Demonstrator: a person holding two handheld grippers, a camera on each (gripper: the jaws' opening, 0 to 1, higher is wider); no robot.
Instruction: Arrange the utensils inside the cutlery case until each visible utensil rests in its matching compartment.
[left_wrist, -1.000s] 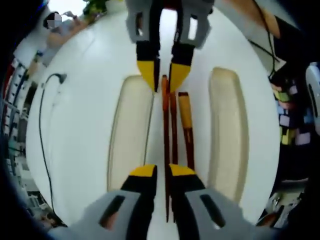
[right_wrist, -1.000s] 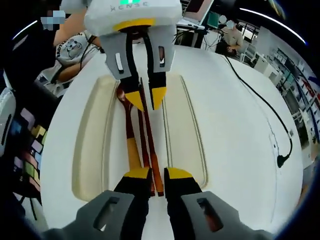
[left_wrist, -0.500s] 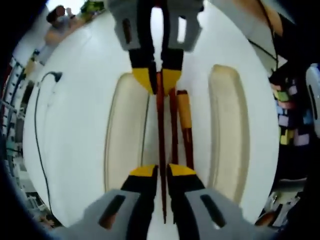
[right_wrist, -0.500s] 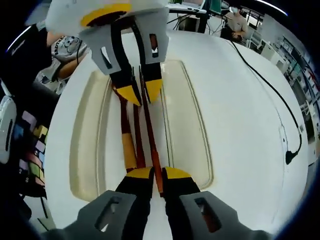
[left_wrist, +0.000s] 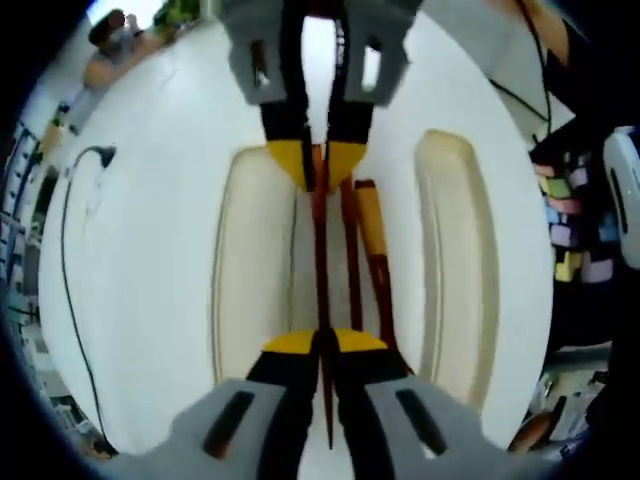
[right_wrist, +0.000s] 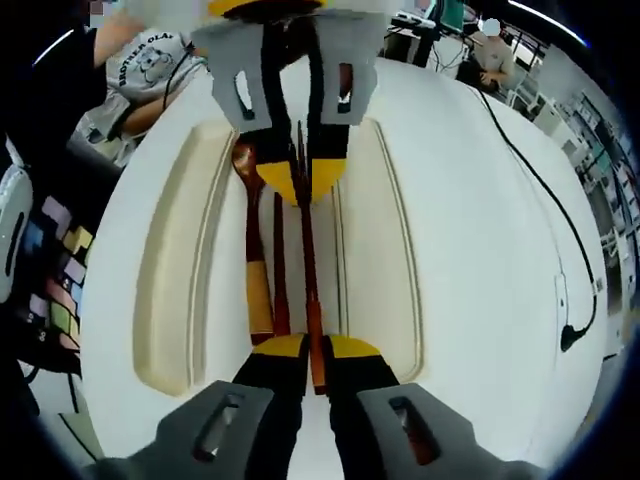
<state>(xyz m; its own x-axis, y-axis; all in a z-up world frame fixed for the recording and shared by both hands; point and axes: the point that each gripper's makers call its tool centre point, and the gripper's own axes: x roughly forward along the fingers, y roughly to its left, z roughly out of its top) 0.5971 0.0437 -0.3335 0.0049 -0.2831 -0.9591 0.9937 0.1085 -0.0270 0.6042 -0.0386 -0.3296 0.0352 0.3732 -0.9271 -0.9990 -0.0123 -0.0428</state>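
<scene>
Gripping one chopstick at opposite ends, left tongs and right tongs closed narrow on it, likely keeping it level above the case on the worktop.

1. The cutlery case lies on the table.
2. In the case's middle compartment – spoon, lying beside two chopsticks.
3. The cable lies right of it.

A round white table carries the cream cutlery case and a black cable.
</scene>
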